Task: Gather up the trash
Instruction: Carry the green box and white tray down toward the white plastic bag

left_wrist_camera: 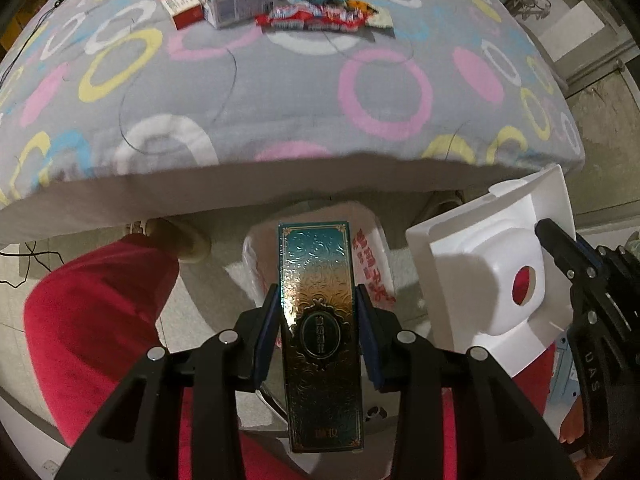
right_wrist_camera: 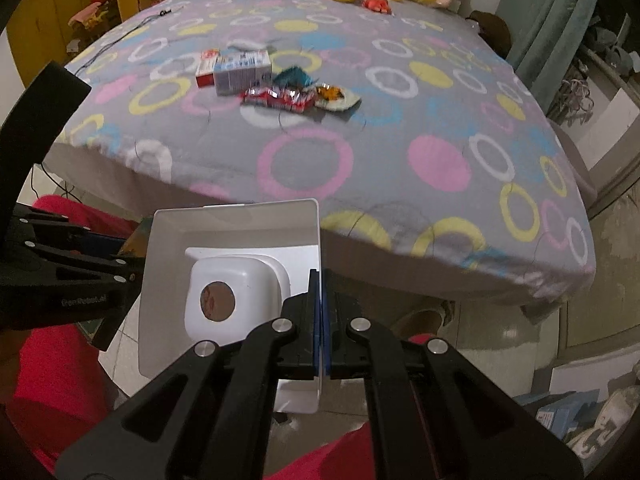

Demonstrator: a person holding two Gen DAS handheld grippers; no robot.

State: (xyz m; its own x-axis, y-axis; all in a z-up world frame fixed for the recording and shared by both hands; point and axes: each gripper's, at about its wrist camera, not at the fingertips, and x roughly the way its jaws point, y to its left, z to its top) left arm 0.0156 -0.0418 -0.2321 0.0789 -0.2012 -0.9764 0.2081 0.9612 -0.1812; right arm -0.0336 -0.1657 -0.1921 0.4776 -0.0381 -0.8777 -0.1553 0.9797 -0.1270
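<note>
Both grippers are loaded and hang over the floor in front of the bed, so the step in hand looks like the drop into the bag. The left gripper point(left_wrist_camera: 318, 336) is clamped on a foil box point(left_wrist_camera: 318, 320), its pads pressing the box's two long sides; the box stands lengthwise along the fingers at lower centre of the left view. Directly behind it, in the middle of that frame, lies the open mouth of a white bag point(left_wrist_camera: 372, 264) with red print. The right gripper point(right_wrist_camera: 321, 320) is closed on the thin right wall of a white tray point(right_wrist_camera: 236, 236), pads pinched together on it; in the right view the tray fills the lower centre-left.

The next move, as I judge it, calls for bringing each piece over the bag's mouth and opening the jaws, box first since it already sits nearly above it; the wide tray may need tilting to go in.

The box is tall and narrow, embossed, teal at the top shading to gold and dark below, with an oval label. The tray is moulded white plastic with a raised hump and a round hole.

More trash waits on the bed point(right_wrist_camera: 400, 168): a pale carton point(right_wrist_camera: 242, 70), a red packet point(right_wrist_camera: 206, 68) and crumpled wrappers point(right_wrist_camera: 280, 96), upper centre-left in both views
</note>
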